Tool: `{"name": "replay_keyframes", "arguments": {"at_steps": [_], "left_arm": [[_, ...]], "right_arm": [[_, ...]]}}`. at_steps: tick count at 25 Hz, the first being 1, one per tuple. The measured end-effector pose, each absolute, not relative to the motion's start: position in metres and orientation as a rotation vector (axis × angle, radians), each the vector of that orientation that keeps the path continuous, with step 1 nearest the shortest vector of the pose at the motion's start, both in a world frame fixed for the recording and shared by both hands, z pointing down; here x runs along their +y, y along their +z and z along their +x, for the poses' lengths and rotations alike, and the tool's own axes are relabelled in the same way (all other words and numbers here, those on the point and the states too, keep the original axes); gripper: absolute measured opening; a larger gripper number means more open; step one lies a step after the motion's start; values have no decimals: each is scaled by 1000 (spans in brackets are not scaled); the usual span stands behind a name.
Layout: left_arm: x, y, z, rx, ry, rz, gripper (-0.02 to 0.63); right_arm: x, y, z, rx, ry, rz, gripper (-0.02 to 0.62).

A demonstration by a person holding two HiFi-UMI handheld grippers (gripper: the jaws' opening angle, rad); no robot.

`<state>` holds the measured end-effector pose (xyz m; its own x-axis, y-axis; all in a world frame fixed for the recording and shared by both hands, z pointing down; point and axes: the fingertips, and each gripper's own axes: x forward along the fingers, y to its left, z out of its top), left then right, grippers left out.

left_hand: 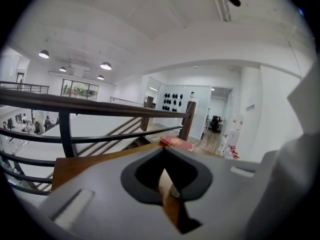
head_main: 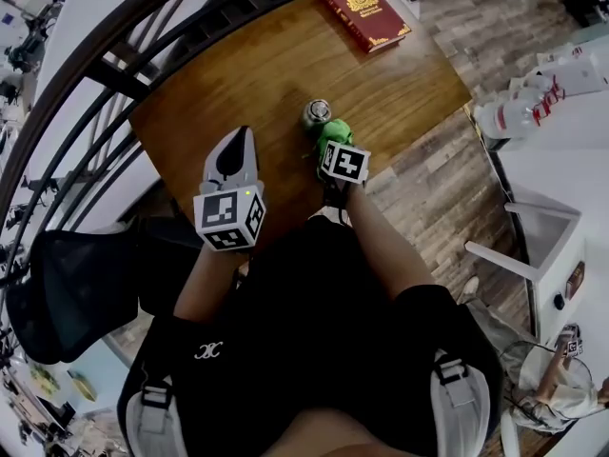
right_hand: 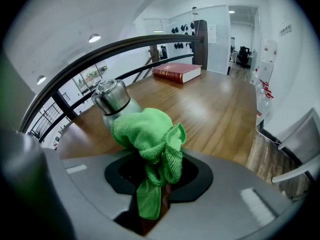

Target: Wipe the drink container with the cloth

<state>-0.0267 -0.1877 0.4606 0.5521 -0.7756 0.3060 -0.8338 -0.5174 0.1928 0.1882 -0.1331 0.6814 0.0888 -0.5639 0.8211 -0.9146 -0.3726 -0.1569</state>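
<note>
Steel drink flask (head_main: pixel 317 112) stands upright on the wooden table (head_main: pixel 238 74). A green microfibre cloth (right_hand: pixel 150 134) touches its side at 5 o'clock, clamped in the right gripper (right_hand: pixel 155 184). The wiping step seems in hand, and the next move calls for rubbing round the body. The left gripper (head_main: pixel 238 150), at 8 o'clock, is closed and empty.

The green cloth (right_hand: pixel 150 134) covers the lower side of the drink container (right_hand: pixel 111 100) and the tips of the right gripper (right_hand: pixel 152 174), the left gripper (left_hand: pixel 167 181) blocks most of the table (left_hand: pixel 80 164), and the people (left_hand: pixel 36 126) behind the rail (left_hand: pixel 100 106) are too small to tell.
</note>
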Motion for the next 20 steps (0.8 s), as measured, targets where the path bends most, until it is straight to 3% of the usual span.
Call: {"name": "replay_keyframes", "arguments": {"at_steps": [20], "left_arm": [[-180,462,-53,-1437,277,2425,51]], "right_arm": [[-133,692,126,-1579,1270,1790,98]]}}
